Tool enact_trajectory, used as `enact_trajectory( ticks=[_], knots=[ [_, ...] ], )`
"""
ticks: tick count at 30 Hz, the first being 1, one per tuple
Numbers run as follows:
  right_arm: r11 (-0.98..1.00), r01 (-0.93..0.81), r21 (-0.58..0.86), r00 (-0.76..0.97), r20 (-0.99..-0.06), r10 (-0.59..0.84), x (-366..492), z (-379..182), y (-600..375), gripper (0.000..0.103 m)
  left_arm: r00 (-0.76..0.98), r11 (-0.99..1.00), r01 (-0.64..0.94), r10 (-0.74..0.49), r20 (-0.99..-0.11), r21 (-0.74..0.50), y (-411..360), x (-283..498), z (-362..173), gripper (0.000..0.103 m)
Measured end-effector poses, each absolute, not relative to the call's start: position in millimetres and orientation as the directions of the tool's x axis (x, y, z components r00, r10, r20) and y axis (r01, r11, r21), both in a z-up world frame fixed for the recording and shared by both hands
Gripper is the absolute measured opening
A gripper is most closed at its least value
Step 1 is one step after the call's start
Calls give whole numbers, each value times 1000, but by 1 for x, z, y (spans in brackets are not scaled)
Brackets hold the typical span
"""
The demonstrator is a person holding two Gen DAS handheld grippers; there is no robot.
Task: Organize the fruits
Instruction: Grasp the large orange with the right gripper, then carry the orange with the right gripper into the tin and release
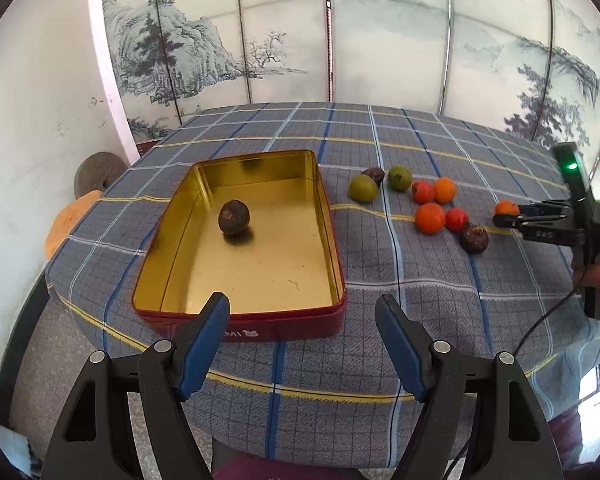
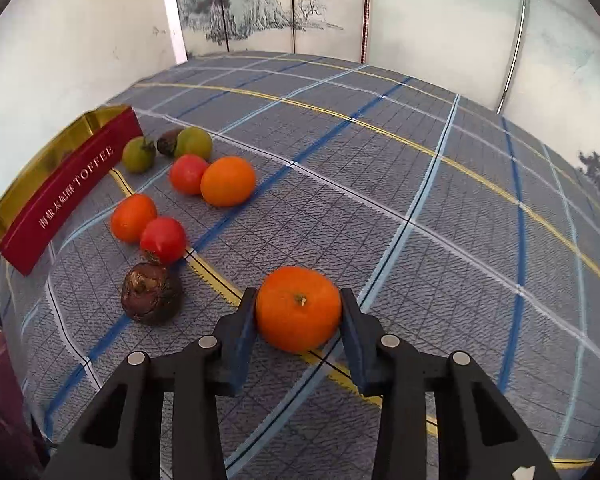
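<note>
Nearest the right wrist lens, low in the centre of the frame: right gripper with both blue pads pressed against the sides of an orange mandarin, stem facing the camera, fruit resting on the checked tablecloth. Looks like a grasp just taken, ready for lifting toward the tin.

Left of it, a dark brown fruit, then a red and an orange fruit touching, another red-and-orange pair farther up, and two green fruits with a small dark one between them, near the red side of the toffee tin at the left edge.

Seen from the left wrist: left gripper, fingers spread wide and holding nothing, hovering low in the frame at the tin's near rim, probably waiting its turn. Gold interior, centre left, containing one brown fruit. Loose fruits clustered at centre right, outside the tin. Painted folding screen across the top.
</note>
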State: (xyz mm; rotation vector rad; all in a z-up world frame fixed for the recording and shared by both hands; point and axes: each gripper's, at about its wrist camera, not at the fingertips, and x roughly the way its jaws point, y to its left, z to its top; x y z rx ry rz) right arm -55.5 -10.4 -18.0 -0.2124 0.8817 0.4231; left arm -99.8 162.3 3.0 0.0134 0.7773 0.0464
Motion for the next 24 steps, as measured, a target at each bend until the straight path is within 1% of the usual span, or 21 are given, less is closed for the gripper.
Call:
enact_trajectory(
  ticks=[3,5,8,12,14,17,19,24],
  knots=[
    [864,-502,41,582,-723,372,-71,17,7,36,715,998,-60,52,-697,13,171,-101,4,76],
    [825,-561,66,567,-696,441,-77,37,29,36,715,997,-72,49,-698,-4,177,-101,3,76],
    [735,-668,116,494,-670,555,-80,62,81,37,705,995,-98,69,-706,-1,184,-102,2,76],
    [632,-749,196,374,-662,649,-70,68,150,37,700,992,-125,98,-708,14,194,-108,2,76],
    [604,-772,201,336,-677,655,-68,64,179,37,704,990,-141,118,-701,24,202,-113,4,76],
    [567,-797,208,274,-712,646,-69,50,224,37,705,986,-167,139,-695,28,213,-119,5,80],
    [550,-808,210,250,-724,643,-69,42,244,37,700,982,-188,151,-698,24,224,-120,5,82],
    [552,-811,197,224,-766,602,-67,21,276,37,687,977,-211,144,-713,-7,241,-123,0,82]
  ],
)
